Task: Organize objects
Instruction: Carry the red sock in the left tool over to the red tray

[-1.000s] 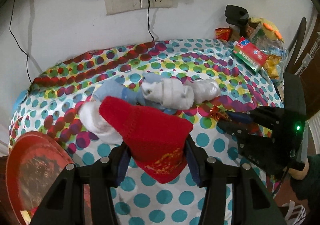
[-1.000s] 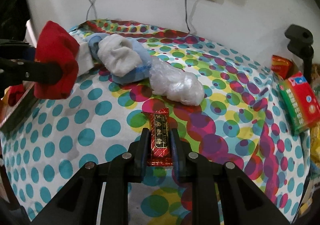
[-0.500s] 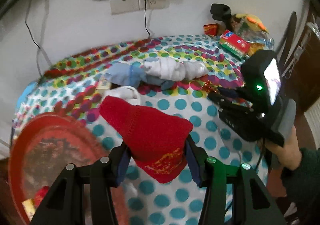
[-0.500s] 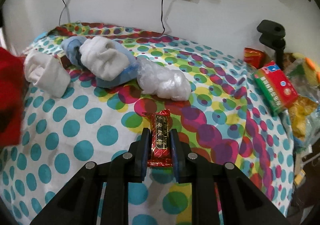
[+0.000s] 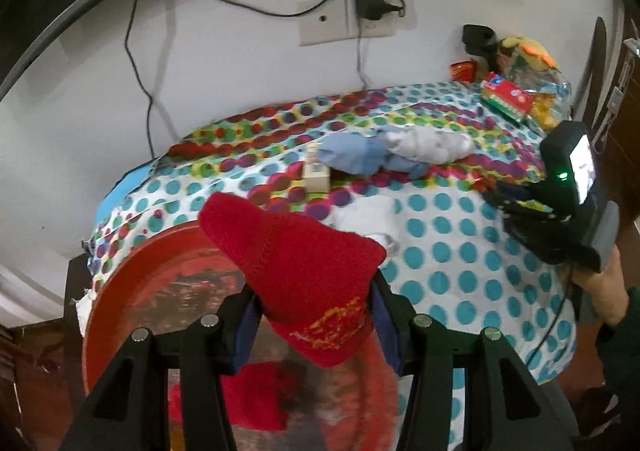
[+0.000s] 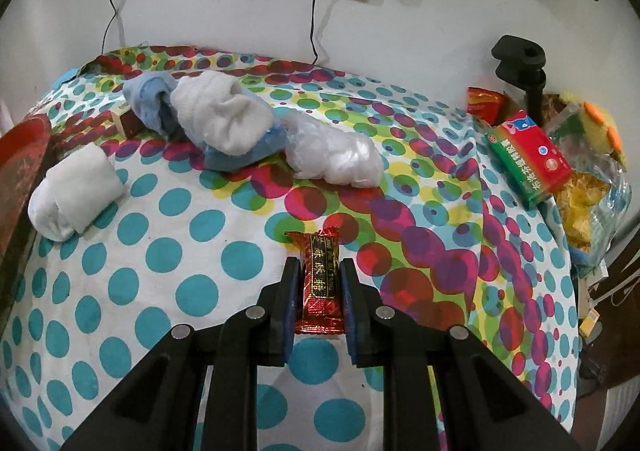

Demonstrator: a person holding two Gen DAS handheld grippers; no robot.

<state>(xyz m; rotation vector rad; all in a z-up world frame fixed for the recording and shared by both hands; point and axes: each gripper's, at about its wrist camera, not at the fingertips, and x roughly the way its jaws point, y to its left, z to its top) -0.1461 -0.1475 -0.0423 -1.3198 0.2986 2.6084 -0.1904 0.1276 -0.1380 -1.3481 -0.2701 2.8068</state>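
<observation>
Dim indoor light — fisheye bending, dark vignette at edges — mild blur.

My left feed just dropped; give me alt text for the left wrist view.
The left tool grips a red knitted sock above a round red tray, where another red sock lies. Beyond, on the polka-dot tablecloth, are rolled white and blue socks, with the right tool at the right edge.

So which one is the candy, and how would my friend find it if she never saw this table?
Start at the polka-dot tablecloth. Near its front middle, the right gripper pinches a small shiny red candy with gold writing on a dark strip. The socks and plastic bag behind it are soft and pale; only the candy is glossy and flat.
</observation>
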